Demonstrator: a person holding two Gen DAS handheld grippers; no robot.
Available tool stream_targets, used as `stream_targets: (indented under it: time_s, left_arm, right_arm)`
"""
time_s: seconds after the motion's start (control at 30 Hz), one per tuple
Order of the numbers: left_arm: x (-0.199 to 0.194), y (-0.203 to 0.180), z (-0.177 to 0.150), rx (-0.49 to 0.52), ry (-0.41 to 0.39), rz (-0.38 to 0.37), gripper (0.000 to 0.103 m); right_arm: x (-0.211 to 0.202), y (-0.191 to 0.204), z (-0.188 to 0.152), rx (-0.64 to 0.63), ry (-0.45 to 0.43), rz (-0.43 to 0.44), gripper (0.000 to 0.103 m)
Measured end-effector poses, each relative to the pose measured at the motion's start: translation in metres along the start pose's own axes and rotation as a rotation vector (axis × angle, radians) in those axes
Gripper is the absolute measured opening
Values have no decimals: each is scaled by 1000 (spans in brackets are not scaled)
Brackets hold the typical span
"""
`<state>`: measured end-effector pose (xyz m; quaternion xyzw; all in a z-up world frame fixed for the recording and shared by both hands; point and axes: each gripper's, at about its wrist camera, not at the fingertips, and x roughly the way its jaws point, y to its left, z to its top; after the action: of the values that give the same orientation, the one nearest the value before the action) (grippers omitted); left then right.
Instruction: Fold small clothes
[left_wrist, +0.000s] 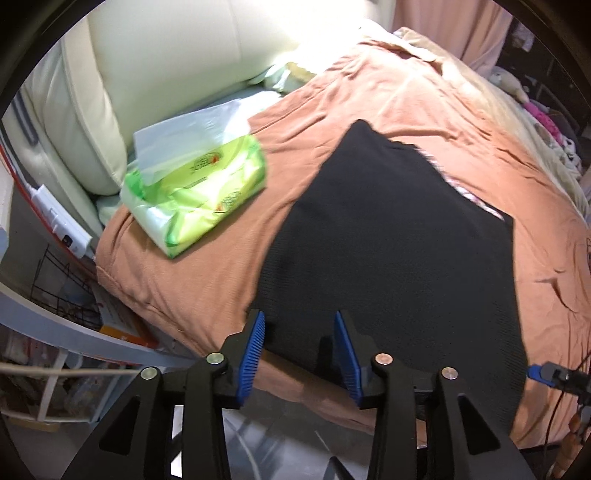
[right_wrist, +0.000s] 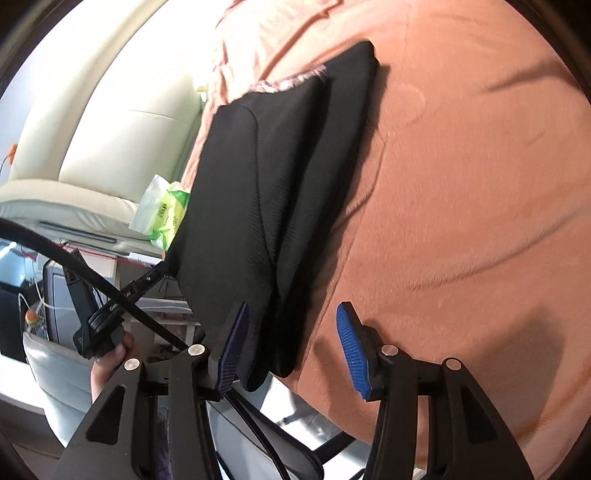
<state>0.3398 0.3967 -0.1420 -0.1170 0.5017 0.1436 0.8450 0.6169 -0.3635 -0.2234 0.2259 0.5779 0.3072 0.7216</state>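
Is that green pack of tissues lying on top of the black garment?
No, in the left wrist view the green tissue pack lies on the orange bedcover, beside the black garment and apart from it.

A black knit garment (left_wrist: 388, 236) lies folded flat on the orange-brown bedspread, its near edge reaching the edge of the bed. From the right wrist view the black garment (right_wrist: 258, 192) shows as layers stacked on one another, with a curved seam running down the top panel and a fold line along its right side. A thin strip of pale patterned cloth peeks out along its far edge.
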Motion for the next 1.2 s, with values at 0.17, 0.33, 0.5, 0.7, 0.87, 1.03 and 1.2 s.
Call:
stream_targets:
  time_s: [0.17, 0.33, 0.5, 0.7, 0.87, 1.03, 1.2]
  left_arm:
    - [-11, -31, -13, 16, -27, -50, 42]
    - [-27, -66, -27, 14, -65, -99, 42]
    - [-52, -95, -40, 12, -114, -131, 42]
    - [-88, -128, -55, 63, -189, -128, 54]
    - [-119, -156, -71, 98, -255, -130, 65]
    - [-144, -177, -86, 106, -302, -153, 85]
    - [-170, -200, -106, 113, -363, -167, 103]
  right_arm:
    - [-12, 7, -2, -86, -1, -13, 47]
    - [-32, 14, -5, -161, -20, -69, 47]
    - [-69, 7, -10, -202, -51, -91, 50]
    - [-127, 2, -24, -237, -129, -123, 68]
    - [-166, 2, -42, -271, -192, -165, 78]
    - [-207, 4, -67, -318, -241, -236, 89]
    - [-242, 13, -97, -357, -323, -320, 103]
